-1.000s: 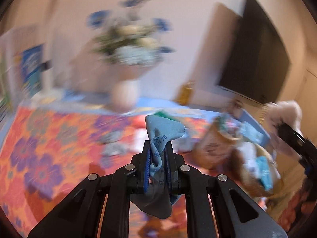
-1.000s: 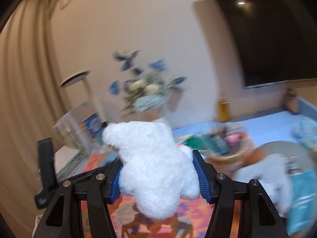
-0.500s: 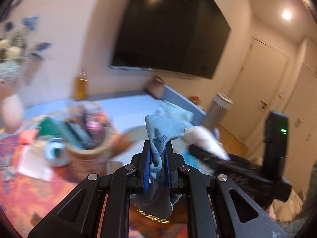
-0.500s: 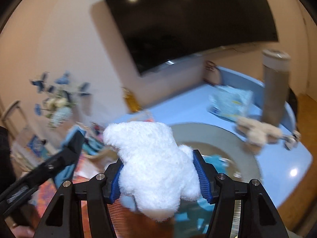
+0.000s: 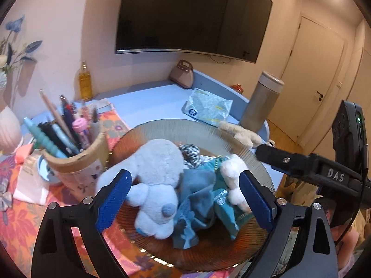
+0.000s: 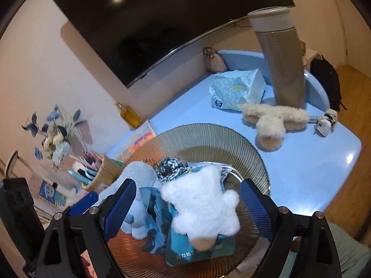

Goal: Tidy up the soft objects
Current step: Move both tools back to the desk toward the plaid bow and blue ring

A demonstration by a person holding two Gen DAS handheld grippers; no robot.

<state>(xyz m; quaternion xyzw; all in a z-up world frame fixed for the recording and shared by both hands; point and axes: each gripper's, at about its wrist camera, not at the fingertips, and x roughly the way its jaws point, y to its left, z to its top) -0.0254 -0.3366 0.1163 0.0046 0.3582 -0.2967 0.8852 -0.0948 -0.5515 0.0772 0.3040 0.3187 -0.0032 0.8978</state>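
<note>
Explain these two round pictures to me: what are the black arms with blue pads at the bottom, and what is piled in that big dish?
There is no robot here. A person holds a hand tool in each hand, each with two fingers and a wide-angle camera looking along them. One picture comes from the left gripper, the other from the right gripper. The blue pads are the insides of the fingers.

Both sets of fingers are opening, and nothing is pinched between them. Below them a ribbed round dish holds the soft things: a pale blue plush dog, a blue cloth, a white plush toy and a teal bag. A beige fluffy toy lies outside the dish on the blue table, by a tall flask.
</note>
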